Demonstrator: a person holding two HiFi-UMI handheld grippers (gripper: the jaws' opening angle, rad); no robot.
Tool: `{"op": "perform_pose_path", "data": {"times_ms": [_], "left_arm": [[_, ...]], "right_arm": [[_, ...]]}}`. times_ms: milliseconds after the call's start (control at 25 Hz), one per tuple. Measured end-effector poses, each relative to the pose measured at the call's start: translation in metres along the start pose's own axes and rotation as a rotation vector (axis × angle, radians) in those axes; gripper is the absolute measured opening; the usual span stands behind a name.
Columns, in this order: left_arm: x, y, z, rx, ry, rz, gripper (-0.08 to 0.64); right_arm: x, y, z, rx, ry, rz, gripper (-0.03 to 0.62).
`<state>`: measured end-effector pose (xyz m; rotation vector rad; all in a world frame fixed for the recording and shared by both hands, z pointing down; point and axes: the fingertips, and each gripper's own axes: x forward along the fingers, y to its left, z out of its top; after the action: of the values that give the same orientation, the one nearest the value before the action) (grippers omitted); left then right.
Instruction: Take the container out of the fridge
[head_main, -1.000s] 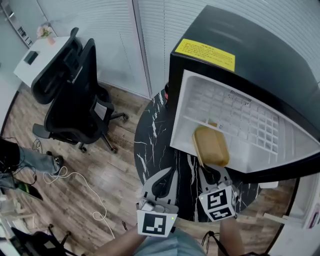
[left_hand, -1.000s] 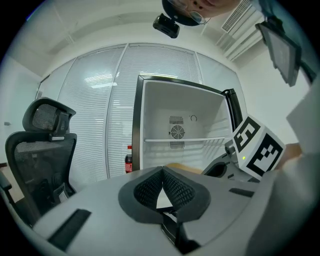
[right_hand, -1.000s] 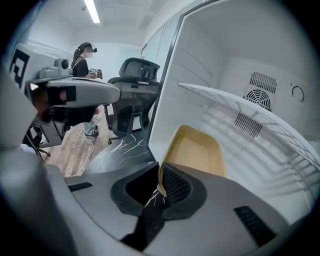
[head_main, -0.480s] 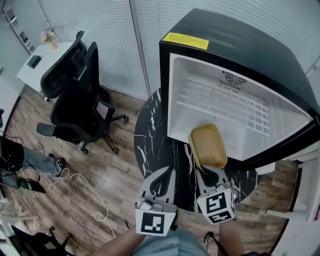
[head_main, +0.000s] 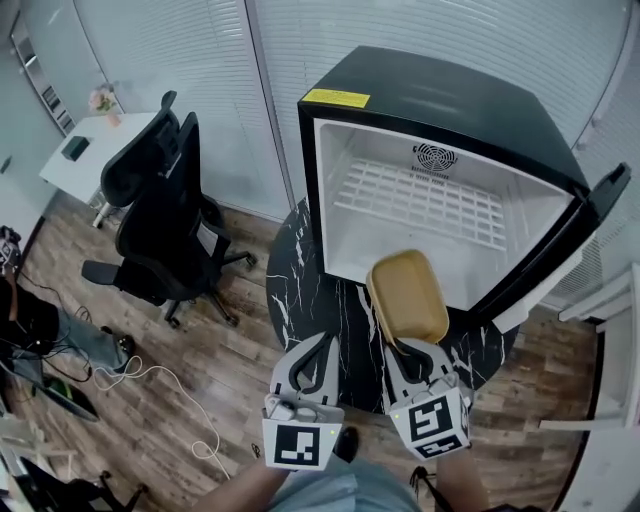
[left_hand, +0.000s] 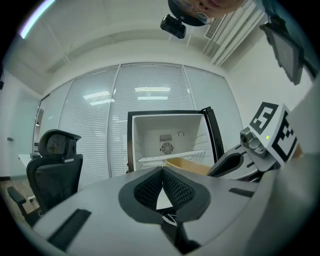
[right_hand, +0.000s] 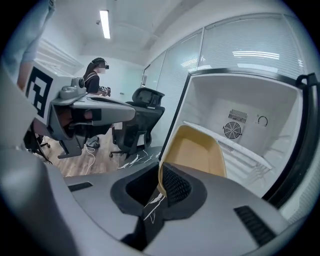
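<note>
Black office chair at left. Left gripper – jaws pressed together, nothing between. Right gripper – jaws clamped on near rim of tan rectangular plastic container, just outside open black mini fridge, over black marble table.

Round black white-veined marble tabletop sits under and ahead of the left gripper jaws. Black mesh office chair is well left of them, farther out. White cable lies on the wood-plank floor, left.
</note>
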<state>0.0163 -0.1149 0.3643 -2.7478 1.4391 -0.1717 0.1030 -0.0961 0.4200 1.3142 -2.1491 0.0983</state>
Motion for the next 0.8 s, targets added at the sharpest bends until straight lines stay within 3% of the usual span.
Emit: {"op": "perform_pose_path", "data": {"times_ms": [280, 560, 800], "left_arm": [[-0.023, -0.011, 0.035, 0.045, -0.085, 0.017, 0.014], [-0.042, -0.018, 0.07, 0.042, -0.146, 0.032, 0.014], [-0.049, -0.02, 0.107, 0.1, -0.224, 0.038, 0.014]], "right_arm": [[-0.041, 0.006, 0.022, -0.033, -0.096, -0.029, 0.04], [-0.081, 0.004, 0.057, -0.024, -0.212, -0.052, 0.04], [-0.114, -0.003, 0.094, -0.049, -0.33, -0.094, 0.04]]}}
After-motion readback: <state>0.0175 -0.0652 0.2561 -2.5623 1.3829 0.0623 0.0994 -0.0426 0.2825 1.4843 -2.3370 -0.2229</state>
